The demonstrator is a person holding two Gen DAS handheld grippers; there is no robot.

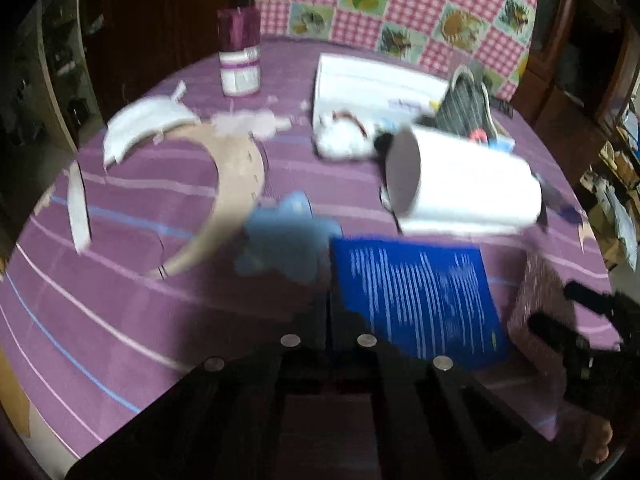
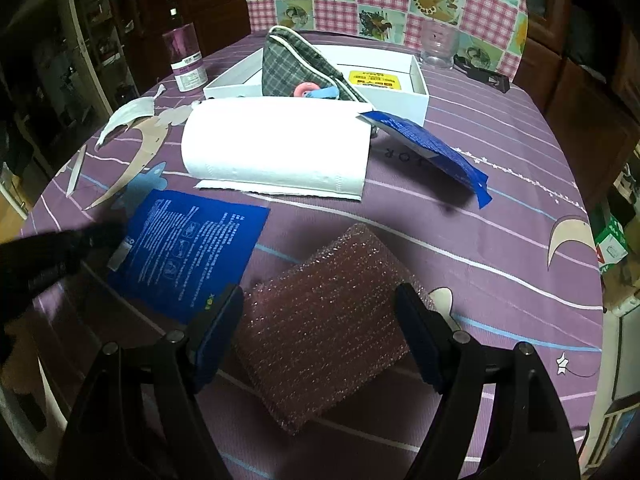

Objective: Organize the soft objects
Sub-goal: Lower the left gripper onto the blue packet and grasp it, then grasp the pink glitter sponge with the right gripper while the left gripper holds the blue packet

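Soft objects lay spread over the purple-clothed table: a bubble-wrap pad near its front edge, a flat blue pack just left of it, a second blue pack propped against the white box toward the far edge, and a paper-towel roll in the middle. The plaid pouch already sat in that box.

The right gripper stood with jaws wide, straddling the pad without pressing it. The left gripper was fully closed at the flat pack's near-left edge; blur hid whether any of the pack was pinched.

To do this step well, I judged the right jaws should close gently across the pad's narrow width, low down, so the springy wrap would not slip out.

White printing and small diagrams covered the flat pack, too fine to read. Faint letters "OR" showed on the cloth.
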